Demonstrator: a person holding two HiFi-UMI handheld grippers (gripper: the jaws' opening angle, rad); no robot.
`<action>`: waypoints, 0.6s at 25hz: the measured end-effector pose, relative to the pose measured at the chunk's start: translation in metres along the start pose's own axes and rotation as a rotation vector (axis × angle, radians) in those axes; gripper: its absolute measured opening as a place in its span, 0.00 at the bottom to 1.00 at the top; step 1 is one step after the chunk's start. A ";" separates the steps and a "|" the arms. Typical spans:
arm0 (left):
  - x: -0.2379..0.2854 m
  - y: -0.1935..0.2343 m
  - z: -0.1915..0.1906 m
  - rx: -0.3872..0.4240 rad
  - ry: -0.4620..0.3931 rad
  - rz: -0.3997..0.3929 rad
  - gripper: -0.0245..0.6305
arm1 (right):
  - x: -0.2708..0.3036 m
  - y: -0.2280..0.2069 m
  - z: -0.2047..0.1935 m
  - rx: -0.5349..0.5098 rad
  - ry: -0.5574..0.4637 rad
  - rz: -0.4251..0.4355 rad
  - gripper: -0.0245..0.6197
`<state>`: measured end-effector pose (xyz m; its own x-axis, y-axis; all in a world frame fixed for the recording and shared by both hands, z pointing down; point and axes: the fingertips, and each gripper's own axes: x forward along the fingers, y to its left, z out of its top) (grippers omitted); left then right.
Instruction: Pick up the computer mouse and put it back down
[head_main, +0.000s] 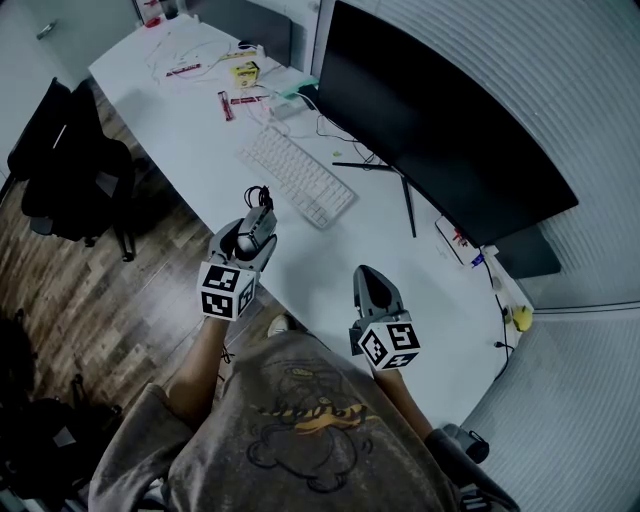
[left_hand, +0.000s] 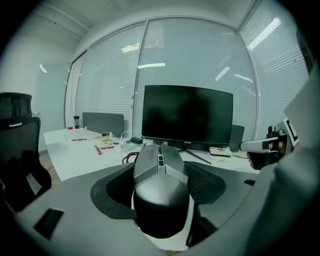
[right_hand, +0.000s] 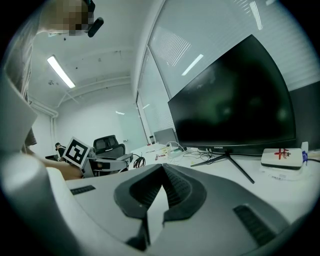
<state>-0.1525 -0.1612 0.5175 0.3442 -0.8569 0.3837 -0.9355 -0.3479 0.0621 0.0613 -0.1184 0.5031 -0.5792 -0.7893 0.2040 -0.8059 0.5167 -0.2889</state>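
A grey and black computer mouse (head_main: 249, 231) sits between the jaws of my left gripper (head_main: 253, 222), which is shut on its sides. In the left gripper view the mouse (left_hand: 160, 185) fills the gap between the dark pads (left_hand: 205, 182), its nose pointing at the monitor. Its coiled cable (head_main: 258, 194) lies just ahead on the white desk (head_main: 200, 130). Whether the mouse rests on the desk or hangs just above it I cannot tell. My right gripper (head_main: 369, 283) hovers over the desk's near edge to the right, shut, with nothing held (right_hand: 162, 167).
A white keyboard (head_main: 297, 175) lies beyond the mouse, in front of a wide dark monitor (head_main: 430, 120) on a thin stand (head_main: 405, 195). Small boxes and cables clutter the desk's far end (head_main: 245, 72). A black office chair (head_main: 70, 170) stands on the wooden floor to the left.
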 end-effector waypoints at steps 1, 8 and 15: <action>0.005 0.001 -0.004 0.000 0.012 -0.003 0.51 | 0.000 0.000 0.000 0.001 0.000 -0.002 0.05; 0.037 0.004 -0.027 0.018 0.086 -0.014 0.51 | 0.002 -0.005 -0.001 0.009 0.002 -0.021 0.05; 0.069 0.008 -0.047 0.053 0.159 -0.026 0.51 | 0.007 -0.012 -0.005 0.017 0.013 -0.036 0.05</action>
<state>-0.1401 -0.2057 0.5879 0.3477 -0.7778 0.5235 -0.9192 -0.3929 0.0267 0.0666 -0.1283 0.5124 -0.5513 -0.8028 0.2270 -0.8243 0.4821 -0.2969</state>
